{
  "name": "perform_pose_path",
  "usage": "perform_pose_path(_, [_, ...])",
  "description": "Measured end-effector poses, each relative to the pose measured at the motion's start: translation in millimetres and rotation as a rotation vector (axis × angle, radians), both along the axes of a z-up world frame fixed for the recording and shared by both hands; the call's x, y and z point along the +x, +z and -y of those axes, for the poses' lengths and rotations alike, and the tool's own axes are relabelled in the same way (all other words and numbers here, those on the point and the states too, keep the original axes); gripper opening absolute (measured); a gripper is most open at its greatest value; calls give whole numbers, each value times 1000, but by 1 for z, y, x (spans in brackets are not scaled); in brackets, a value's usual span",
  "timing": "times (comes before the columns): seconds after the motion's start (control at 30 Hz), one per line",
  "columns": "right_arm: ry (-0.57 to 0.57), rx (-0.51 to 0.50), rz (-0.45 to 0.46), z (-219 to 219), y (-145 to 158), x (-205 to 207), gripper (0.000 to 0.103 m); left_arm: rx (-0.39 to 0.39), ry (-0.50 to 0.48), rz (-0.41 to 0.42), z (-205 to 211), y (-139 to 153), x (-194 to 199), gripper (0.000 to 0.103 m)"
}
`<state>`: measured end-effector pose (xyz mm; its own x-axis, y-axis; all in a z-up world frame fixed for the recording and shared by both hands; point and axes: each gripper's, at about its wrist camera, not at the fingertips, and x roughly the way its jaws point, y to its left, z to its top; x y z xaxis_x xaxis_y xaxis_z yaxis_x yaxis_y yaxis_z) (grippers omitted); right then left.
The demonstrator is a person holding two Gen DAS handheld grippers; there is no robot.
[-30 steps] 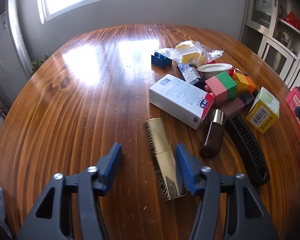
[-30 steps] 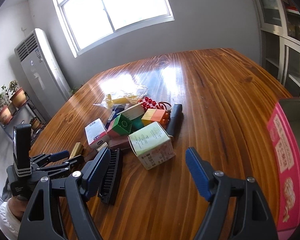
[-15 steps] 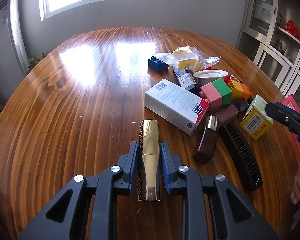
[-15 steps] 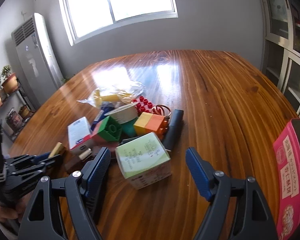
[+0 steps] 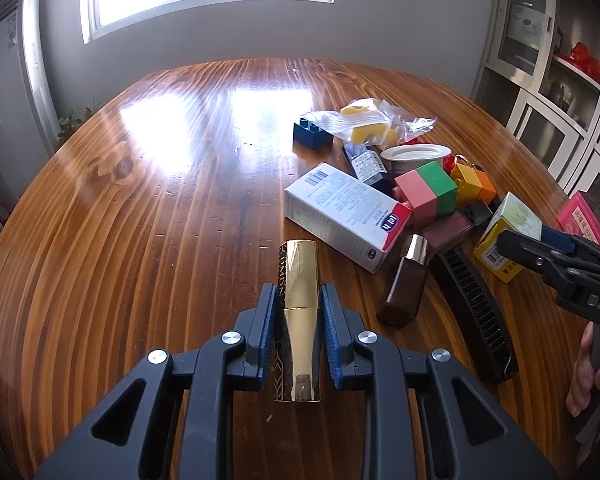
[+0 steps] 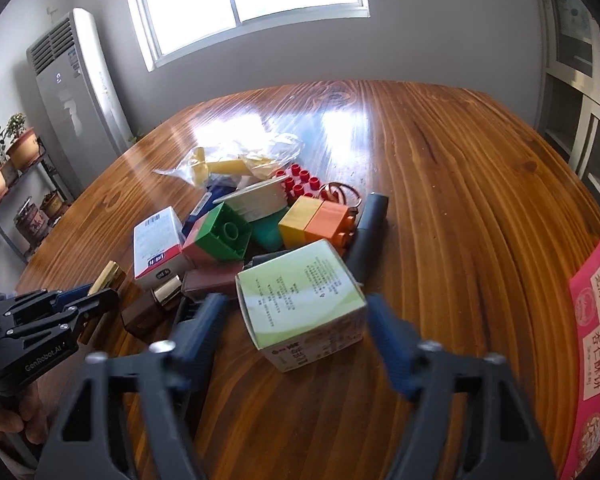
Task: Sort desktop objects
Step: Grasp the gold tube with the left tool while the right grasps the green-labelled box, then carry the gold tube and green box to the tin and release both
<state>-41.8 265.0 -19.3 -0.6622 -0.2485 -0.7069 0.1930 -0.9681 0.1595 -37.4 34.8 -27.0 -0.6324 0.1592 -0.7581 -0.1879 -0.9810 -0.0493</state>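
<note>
The left hand-held gripper (image 5: pixel 299 322) is clamped on the gold tube (image 5: pixel 299 312), its blue pads pressing the two long sides while the tube lies lengthwise on the bench (image 5: pixel 140 208), pointing away toward the far pile. The tube looks smooth, shiny and slightly tapered, so the likeliest failure is a slip: if the grip is light or the lift tilts, it could slide forward out of the pads or swing nose-down, since much of its length sticks out beyond them. It could then roll across the glossy wood toward the brown bottle (image 5: pixel 406 286) just to its right, or into the white carton (image 5: pixel 346 216) beyond. The right hand-held gripper (image 6: pixel 294 334) stands wide apart around the green-topped box (image 6: pixel 302 300), which sits between its fingers at the near edge of the clutter, not yet pinched. That box is broad, so closing off-centre could twist it or dent its cardboard walls, and the left finger is close to the black comb (image 5: pixel 476 308) and the dark bottle, which it could drag or knock. The pink box (image 6: pixel 596 344) waits at the right edge, and the two tools work near each other, so a hasty swing risks a collision.
</note>
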Motion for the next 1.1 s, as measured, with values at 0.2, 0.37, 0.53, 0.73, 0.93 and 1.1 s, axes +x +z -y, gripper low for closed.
perform_pose_path(0.2, [7,6,-13,3,0,6,62,-3,1,-9,-3,3,4,25])
perform_pose_path(0.37, [-4,-11,-39,-4,6,14,62,-8,9,-20,-5,8,9,25])
perform_pose_path(0.53, [-26,-32,-58,-12,12,18,62,-16,-1,-30,-11,13,15,25])
perform_pose_path(0.73, [-52,-45,-102,-20,21,28,62,-26,-22,-54,-20,23,24,25])
perform_pose_path(0.93, [-81,-68,-145,-32,30,41,62,-33,-46,-72,-33,31,33,25])
perform_pose_path(1.1, [-120,-96,-175,-47,36,53,62,-36,-75,-91,-46,40,41,25])
